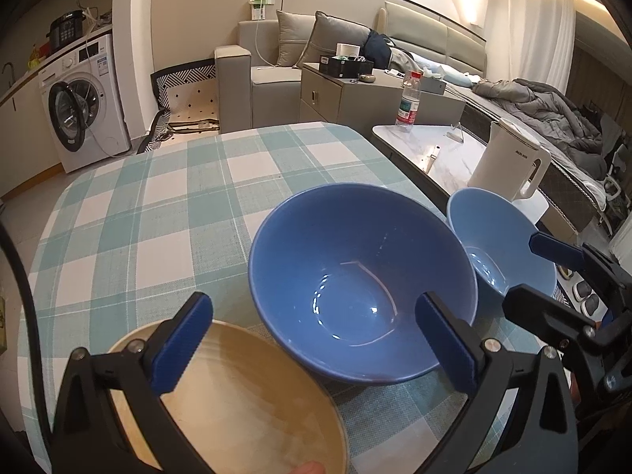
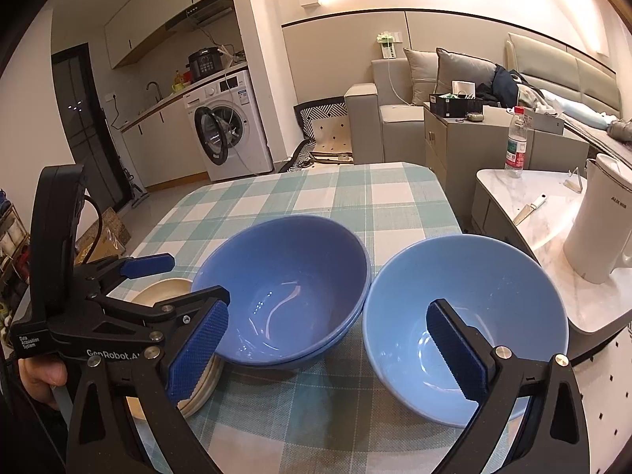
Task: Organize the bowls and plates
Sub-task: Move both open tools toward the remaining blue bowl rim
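So there's a checked tablecloth [image 1: 166, 205] with three dishes lined up near the front edge. The dark blue bowl [image 2: 284, 292] sits in the middle, looks like it's stacked inside another one the same colour. The light blue bowl [image 2: 466, 328] is just beside it on the right, and a tan plate [image 1: 237, 399] is on the left. Both grabbers are spread wide with nothing in them: the left gripper [image 1: 316, 343] hangs over the plate and dark bowl, the right gripper [image 2: 328, 347] over the two bowls. A white kettle [image 2: 596, 229] sits on the side table.
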`<move>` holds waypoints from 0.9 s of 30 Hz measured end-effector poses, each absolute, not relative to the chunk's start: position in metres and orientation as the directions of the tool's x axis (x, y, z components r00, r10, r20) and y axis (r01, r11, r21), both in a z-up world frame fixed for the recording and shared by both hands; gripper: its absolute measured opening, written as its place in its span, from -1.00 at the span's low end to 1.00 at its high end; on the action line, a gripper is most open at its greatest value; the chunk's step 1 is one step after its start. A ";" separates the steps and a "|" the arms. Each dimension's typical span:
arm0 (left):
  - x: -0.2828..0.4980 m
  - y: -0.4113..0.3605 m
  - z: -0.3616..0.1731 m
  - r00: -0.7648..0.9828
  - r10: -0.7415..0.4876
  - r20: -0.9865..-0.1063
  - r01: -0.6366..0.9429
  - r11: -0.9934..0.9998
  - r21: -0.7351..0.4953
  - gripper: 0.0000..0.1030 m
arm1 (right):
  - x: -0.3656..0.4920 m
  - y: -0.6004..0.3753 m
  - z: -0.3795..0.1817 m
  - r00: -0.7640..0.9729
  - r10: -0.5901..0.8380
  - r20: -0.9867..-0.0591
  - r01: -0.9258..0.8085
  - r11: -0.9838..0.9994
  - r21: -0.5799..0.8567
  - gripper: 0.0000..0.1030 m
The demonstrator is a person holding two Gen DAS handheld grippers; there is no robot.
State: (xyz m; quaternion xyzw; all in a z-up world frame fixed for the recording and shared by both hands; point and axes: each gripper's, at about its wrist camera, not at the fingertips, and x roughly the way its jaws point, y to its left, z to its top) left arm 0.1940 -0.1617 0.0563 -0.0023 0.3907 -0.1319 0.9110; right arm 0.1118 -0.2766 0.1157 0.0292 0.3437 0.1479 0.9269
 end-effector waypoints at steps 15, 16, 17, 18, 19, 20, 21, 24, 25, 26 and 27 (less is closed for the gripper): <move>0.181 -0.195 0.062 0.641 -0.298 -0.707 0.309 0.944 -0.117 1.00 | 0.098 -0.321 0.136 0.771 0.243 -0.589 -0.167 0.969 0.181 0.99; 0.181 -0.197 0.062 0.641 -0.299 -0.707 0.311 0.943 -0.116 1.00 | 0.098 -0.324 0.137 0.773 0.238 -0.588 -0.161 0.970 0.182 0.99; 0.181 -0.199 0.062 0.640 -0.299 -0.708 0.312 0.943 -0.116 1.00 | 0.098 -0.328 0.137 0.775 0.233 -0.588 -0.153 0.971 0.184 0.99; 0.181 -0.201 0.062 0.639 -0.300 -0.708 0.314 0.942 -0.116 1.00 | 0.098 -0.331 0.138 0.775 0.230 -0.588 -0.148 0.972 0.185 0.99; 0.181 -0.203 0.062 0.638 -0.303 -0.708 0.317 0.941 -0.117 1.00 | 0.098 -0.333 0.138 0.776 0.227 -0.589 -0.143 0.972 0.185 0.99; 0.180 -0.204 0.062 0.637 -0.305 -0.708 0.320 0.940 -0.117 1.00 | 0.097 -0.335 0.138 0.777 0.224 -0.588 -0.140 0.973 0.185 0.99; 0.180 -0.206 0.062 0.636 -0.307 -0.708 0.323 0.939 -0.117 1.00 | 0.095 -0.337 0.139 0.779 0.224 -0.585 -0.140 0.973 0.186 0.99; 0.178 -0.212 0.063 0.633 -0.313 -0.708 0.337 0.935 -0.112 1.00 | 0.093 -0.348 0.140 0.790 0.226 -0.570 -0.132 0.970 0.202 0.99; 0.177 -0.213 0.063 0.633 -0.316 -0.707 0.342 0.933 -0.112 1.00 | 0.094 -0.351 0.140 0.792 0.223 -0.568 -0.124 0.970 0.208 0.99; 0.176 -0.215 0.064 0.632 -0.320 -0.706 0.346 0.932 -0.112 1.00 | 0.094 -0.355 0.140 0.794 0.218 -0.568 -0.116 0.971 0.211 0.99; 0.176 -0.217 0.065 0.631 -0.324 -0.705 0.350 0.930 -0.114 1.00 | 0.093 -0.360 0.140 0.796 0.213 -0.567 -0.106 0.971 0.215 0.99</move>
